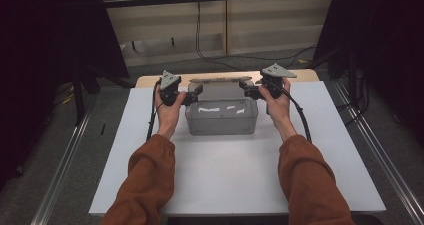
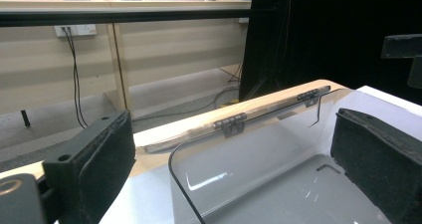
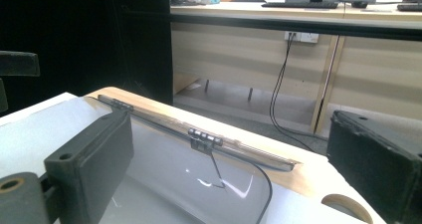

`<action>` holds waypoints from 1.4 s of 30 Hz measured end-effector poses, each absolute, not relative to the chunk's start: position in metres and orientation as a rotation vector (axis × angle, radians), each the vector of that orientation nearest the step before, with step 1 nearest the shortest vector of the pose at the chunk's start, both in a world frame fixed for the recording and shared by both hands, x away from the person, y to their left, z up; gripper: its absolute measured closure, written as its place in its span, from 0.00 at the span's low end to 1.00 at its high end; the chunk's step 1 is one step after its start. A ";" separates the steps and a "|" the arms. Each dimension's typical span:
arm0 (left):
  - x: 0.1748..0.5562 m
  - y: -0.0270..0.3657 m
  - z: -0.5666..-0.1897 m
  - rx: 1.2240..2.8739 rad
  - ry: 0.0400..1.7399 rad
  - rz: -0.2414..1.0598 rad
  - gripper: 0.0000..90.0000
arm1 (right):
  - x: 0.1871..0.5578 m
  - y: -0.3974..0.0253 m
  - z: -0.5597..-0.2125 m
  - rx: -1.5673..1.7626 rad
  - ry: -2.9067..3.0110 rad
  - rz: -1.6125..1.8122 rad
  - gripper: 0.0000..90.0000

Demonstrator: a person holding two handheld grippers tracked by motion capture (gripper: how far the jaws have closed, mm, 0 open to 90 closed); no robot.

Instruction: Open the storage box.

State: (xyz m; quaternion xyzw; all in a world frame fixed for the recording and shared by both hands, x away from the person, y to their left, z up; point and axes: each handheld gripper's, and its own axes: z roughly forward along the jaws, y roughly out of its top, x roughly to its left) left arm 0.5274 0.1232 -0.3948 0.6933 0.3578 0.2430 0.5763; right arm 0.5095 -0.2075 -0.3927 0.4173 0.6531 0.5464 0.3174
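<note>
Both grippers stand wide open at a clear plastic box [image 1: 221, 116] with a hinged lid, near the far edge of the white desk [image 1: 230, 175]. The left gripper [image 1: 192, 94] straddles the box's left wall, one jaw inside and one outside; the right gripper [image 1: 248, 89] straddles the right wall likewise. Neither is clamped on anything. Beyond the desk are grey floor, trailing cables and a wooden bench [image 3: 298, 15] carrying monitors.

Showing clear, smoke-tinted plastic in the box [image 1: 221, 116], plain white on the tabletop [image 1: 225, 175], matte black on both tongs' pads [image 2: 102, 159], rust-orange on the sleeves [image 1: 150, 182].
</note>
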 end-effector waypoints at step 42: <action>0.467 0.141 -0.378 1.595 0.765 0.629 0.04 | 0.436 -0.233 -0.390 1.021 1.696 1.420 0.02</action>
